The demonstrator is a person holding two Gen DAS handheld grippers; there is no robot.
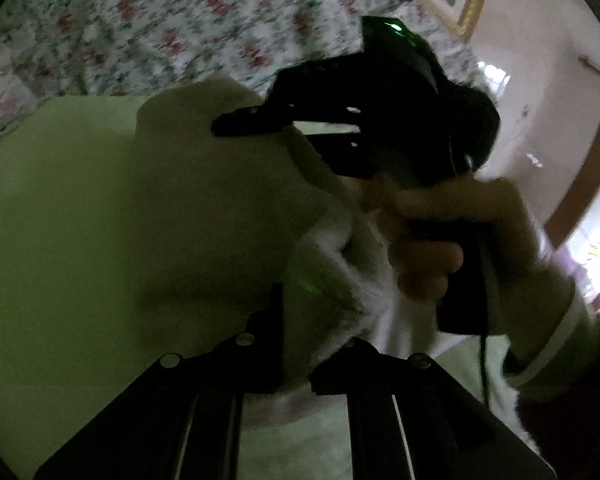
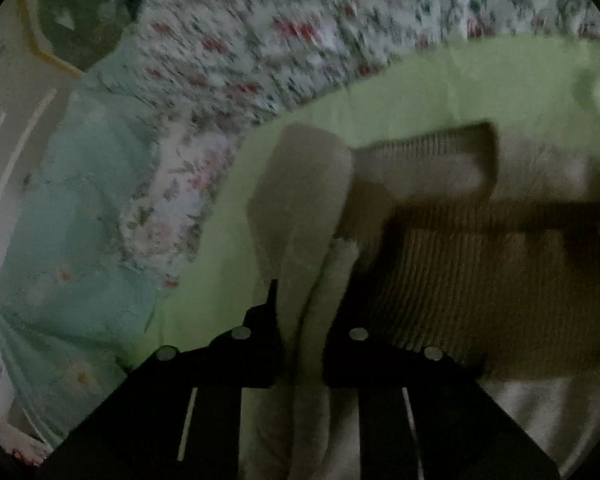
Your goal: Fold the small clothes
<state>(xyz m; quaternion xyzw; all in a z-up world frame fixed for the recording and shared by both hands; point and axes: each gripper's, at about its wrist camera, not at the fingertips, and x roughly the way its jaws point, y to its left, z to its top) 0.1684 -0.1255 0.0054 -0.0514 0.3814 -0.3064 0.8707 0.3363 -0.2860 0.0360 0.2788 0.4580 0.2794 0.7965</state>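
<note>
On the pale green sheet (image 2: 228, 280) over the floral bedspread (image 2: 240, 40), both the left hand-held gripper (image 1: 296, 320) and right hand-held gripper (image 2: 304, 320) pinched folds of the beige ribbed knit garment (image 2: 480, 280), crowding each other, with a turquoise cloth (image 2: 72, 208) near the sheet's edge.

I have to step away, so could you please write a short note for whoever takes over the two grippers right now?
Left gripper: shut on the pale garment's edge.
Right gripper: pinching another fold of the same garment.
The garment, ribbed in part, lies bunched on a green sheet over the flowered bedspread.
Done: both edges gripped.
Left: lay the fold flat and finish.
</note>
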